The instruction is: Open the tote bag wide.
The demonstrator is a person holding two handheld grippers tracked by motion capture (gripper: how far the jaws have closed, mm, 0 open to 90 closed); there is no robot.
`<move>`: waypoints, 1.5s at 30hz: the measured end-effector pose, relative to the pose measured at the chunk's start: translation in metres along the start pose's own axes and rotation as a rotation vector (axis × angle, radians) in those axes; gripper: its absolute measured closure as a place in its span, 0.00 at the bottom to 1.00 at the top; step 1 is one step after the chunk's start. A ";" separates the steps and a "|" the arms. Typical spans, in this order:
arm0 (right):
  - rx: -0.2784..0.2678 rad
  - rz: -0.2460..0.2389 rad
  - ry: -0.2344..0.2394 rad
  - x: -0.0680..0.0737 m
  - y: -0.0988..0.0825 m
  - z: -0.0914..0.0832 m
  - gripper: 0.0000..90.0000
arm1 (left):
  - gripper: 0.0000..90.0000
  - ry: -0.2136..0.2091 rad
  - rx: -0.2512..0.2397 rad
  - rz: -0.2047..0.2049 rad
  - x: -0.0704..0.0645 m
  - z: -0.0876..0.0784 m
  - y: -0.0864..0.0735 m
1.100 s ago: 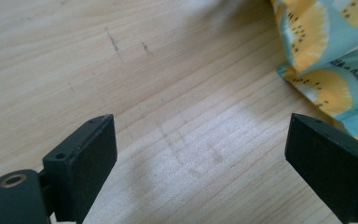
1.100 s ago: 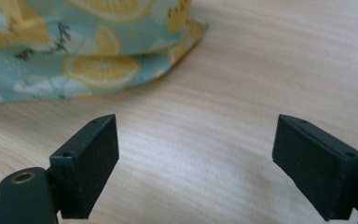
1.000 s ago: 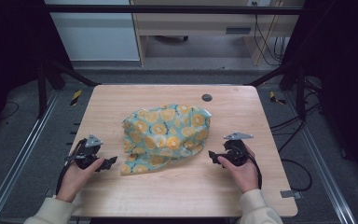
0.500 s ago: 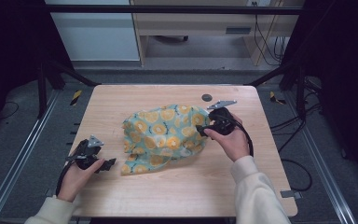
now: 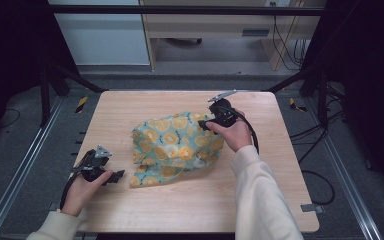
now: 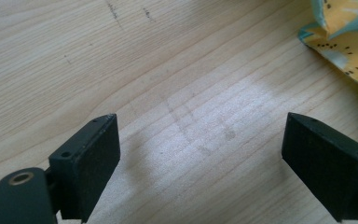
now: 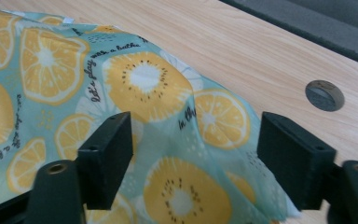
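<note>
A crumpled teal cloth (image 5: pixel 177 145) printed with orange slices lies in the middle of the wooden table (image 5: pixel 195 210). My right gripper (image 5: pixel 206 124) hovers over the cloth's far right corner. In the right gripper view the cloth (image 7: pixel 135 107) lies under and between the jaws, which have just been closing; the pads stand apart and do not press on it. My left gripper (image 5: pixel 116 176) rests low at the near left, open, a little left of the cloth's near corner. The left gripper view has bare wood between the pads and a cloth edge (image 6: pixel 349 42) at the upper right.
A small dark round disc (image 7: pixel 324 94) is set in the tabletop behind the cloth, near the far edge. A black frame and rails surround the table, with cables (image 5: pixel 325 150) on the floor at the right. A cabinet stands behind.
My right hand has moved from the near right of the table up and forward to the cloth's far right corner. The left hand has stayed where it was.
</note>
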State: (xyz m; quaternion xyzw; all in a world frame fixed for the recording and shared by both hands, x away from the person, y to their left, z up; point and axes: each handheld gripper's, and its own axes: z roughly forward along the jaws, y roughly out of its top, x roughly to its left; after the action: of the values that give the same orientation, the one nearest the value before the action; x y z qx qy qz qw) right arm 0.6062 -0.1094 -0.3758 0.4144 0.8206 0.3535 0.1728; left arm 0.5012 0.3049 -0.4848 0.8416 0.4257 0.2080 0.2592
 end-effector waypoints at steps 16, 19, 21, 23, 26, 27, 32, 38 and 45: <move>-0.042 -0.059 0.084 0.029 0.003 -0.018 1.00 | 0.13 0.014 0.002 0.003 0.000 -0.001 0.000; -0.105 -0.074 0.105 0.043 0.000 -0.039 1.00 | 0.13 0.024 -0.004 0.000 0.001 -0.002 0.000; -0.132 -0.086 0.120 0.051 -0.004 -0.051 1.00 | 0.15 0.039 -0.018 0.003 0.001 -0.004 0.001; -0.148 -0.095 0.127 0.055 -0.007 -0.056 1.00 | 0.15 0.045 -0.027 0.002 0.002 -0.005 0.001; -0.190 -0.130 0.159 0.072 -0.020 -0.077 1.00 | 0.16 0.048 -0.028 -0.003 0.003 -0.005 0.001; -0.190 -0.130 0.159 0.072 -0.020 -0.077 1.00 | 0.17 0.048 -0.028 -0.003 0.003 -0.005 0.001; -0.230 -0.154 0.205 0.092 -0.042 -0.099 1.00 | 0.19 0.051 -0.028 -0.002 0.002 -0.006 0.001; -0.234 -0.167 0.244 0.107 -0.070 -0.109 1.00 | 0.22 0.046 -0.030 0.000 0.002 -0.005 0.001; -0.204 -0.180 0.273 0.117 -0.093 -0.107 1.00 | 0.27 0.040 -0.029 0.000 0.002 -0.006 0.001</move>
State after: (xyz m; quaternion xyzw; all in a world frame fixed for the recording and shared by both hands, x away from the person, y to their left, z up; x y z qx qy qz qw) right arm 0.4228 -0.0995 -0.3678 0.2680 0.8300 0.4710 0.1318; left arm 0.4996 0.3074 -0.4793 0.8335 0.4277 0.2311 0.2627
